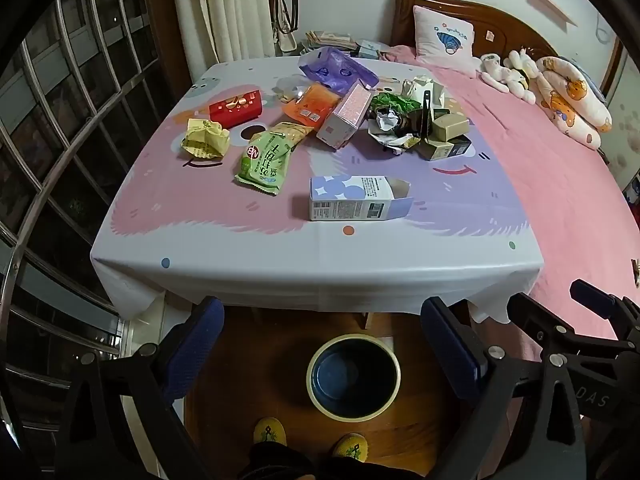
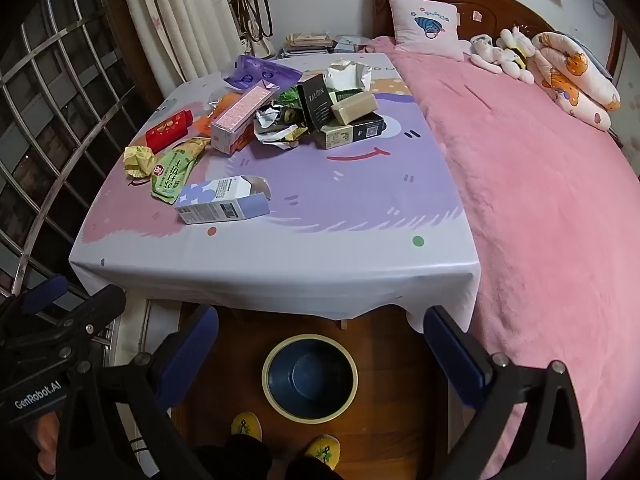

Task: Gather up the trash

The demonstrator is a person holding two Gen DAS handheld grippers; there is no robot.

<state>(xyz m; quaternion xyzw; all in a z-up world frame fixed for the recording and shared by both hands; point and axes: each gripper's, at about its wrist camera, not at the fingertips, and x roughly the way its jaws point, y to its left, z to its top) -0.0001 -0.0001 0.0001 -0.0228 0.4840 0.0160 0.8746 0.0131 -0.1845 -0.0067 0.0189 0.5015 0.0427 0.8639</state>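
Trash lies scattered on a table with a pastel cloth [image 1: 280,264] [image 2: 320,264]: a pale blue carton [image 1: 358,199] [image 2: 222,200] nearest the front, a green snack wrapper [image 1: 264,160] [image 2: 172,174], a crumpled yellow wrapper [image 1: 205,138] [image 2: 138,159], a red box [image 1: 236,110] [image 2: 168,130], a pink box [image 1: 346,116] [image 2: 240,118], a purple bag [image 1: 336,68] [image 2: 260,70] and a heap of foil and dark boxes [image 1: 424,128] [image 2: 340,116]. A dark bin [image 1: 353,378] [image 2: 310,376] stands on the floor before the table. My left gripper [image 1: 322,348] and right gripper [image 2: 320,356] hang open above the bin, holding nothing.
A pink-covered bed [image 2: 540,200] with pillows and soft toys [image 2: 504,54] adjoins the table's right side. A barred window [image 1: 60,120] and a curtain [image 1: 224,8] are to the left. The person's yellow slippers [image 1: 270,432] [image 2: 246,426] stand on the wooden floor beside the bin.
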